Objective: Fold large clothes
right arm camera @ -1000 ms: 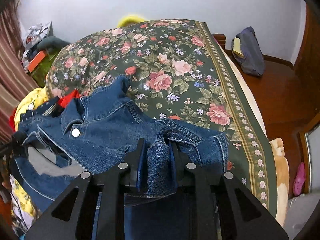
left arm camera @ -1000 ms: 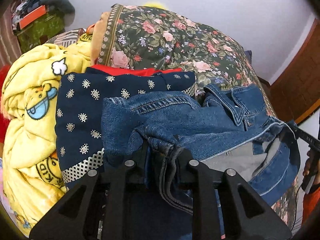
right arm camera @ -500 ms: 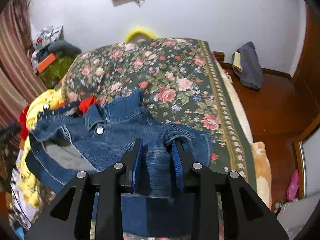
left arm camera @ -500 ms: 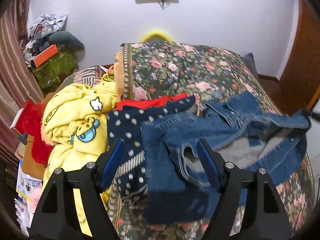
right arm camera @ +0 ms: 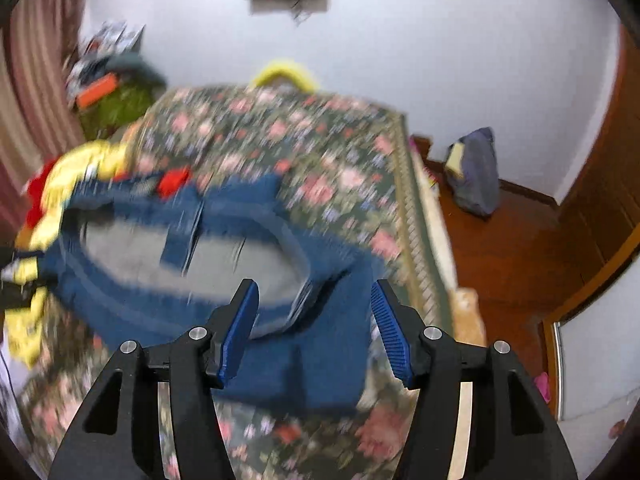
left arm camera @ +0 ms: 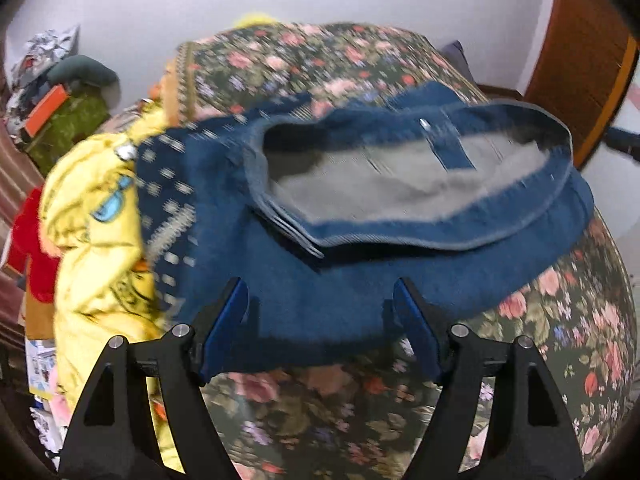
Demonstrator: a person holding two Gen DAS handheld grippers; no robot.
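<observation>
Denim jacket lies on the floral bed, grey lining up, at 12 o'clock from both my grippers. Left gripper fingers wide apart, clear of cloth. Right gripper fingers opening, denim between them, not pinched. Yellow blanket at 9 o'clock.

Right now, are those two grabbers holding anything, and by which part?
Nothing. The left gripper is open, the right gripper is opening, and the denim jacket lies loose on the bed.
</observation>
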